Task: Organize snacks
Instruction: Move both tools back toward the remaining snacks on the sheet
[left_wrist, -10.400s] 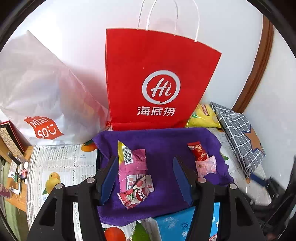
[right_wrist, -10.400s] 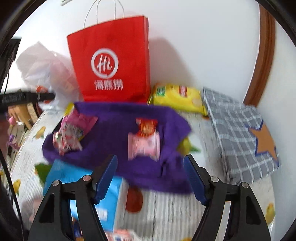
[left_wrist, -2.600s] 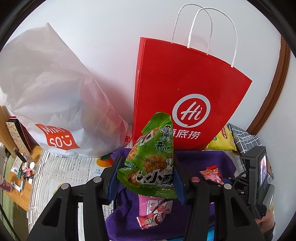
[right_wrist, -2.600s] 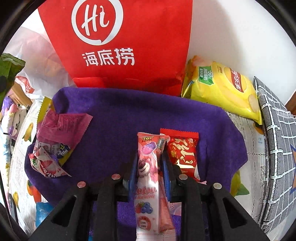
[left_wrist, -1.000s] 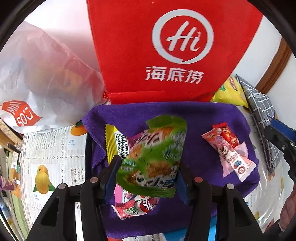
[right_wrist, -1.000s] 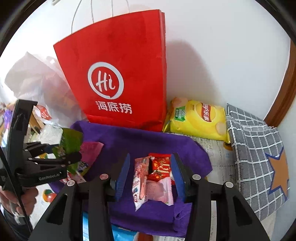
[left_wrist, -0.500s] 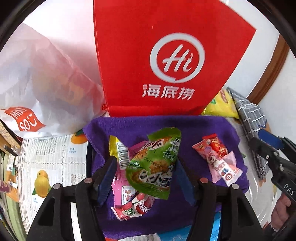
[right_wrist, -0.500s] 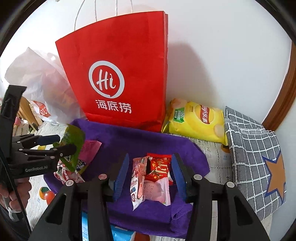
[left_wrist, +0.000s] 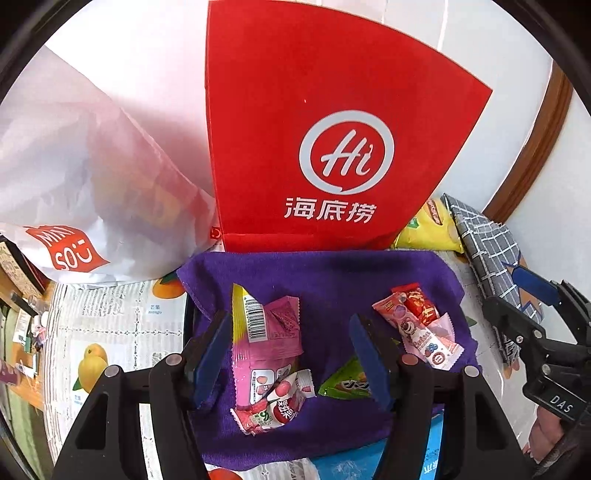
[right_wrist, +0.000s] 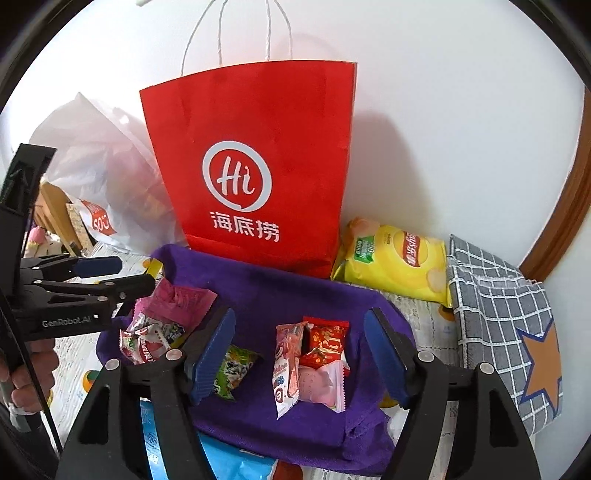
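Jaws of the left gripper (left_wrist: 288, 354) stood apart and empty above the purple cloth (left_wrist: 332, 277), tilted steeply down, having just widened. Green packet (left_wrist: 345, 384) lay loose on the cloth beside the right-hand pad, touching neither finger. Pink packets (left_wrist: 266, 347) sprawled between the pads, flat on the cloth, with a small red-and-white sachet (left_wrist: 275, 406) overlapping them at the near end.

Right gripper (right_wrist: 299, 354) also pointed down over the cloth, its jaws just spread wider and holding nothing. Between them lay a pink stick (right_wrist: 286, 369), a red sweet (right_wrist: 325, 343) and a pale pink sachet (right_wrist: 321, 384), bunched together and touching. Off to the side in the right view, a hand (right_wrist: 26, 373) gripped the left tool's handle; in the left view the person's other hand, blurred, showed at the lower edge.

Further back, a red bag (right_wrist: 258, 166) stood upright against the wall, touching the cloth's far edge. A white plastic bag (left_wrist: 85, 177) slumped beside it, and yellow crisps (right_wrist: 395, 262) lay beside a checked pouch (right_wrist: 506, 332).
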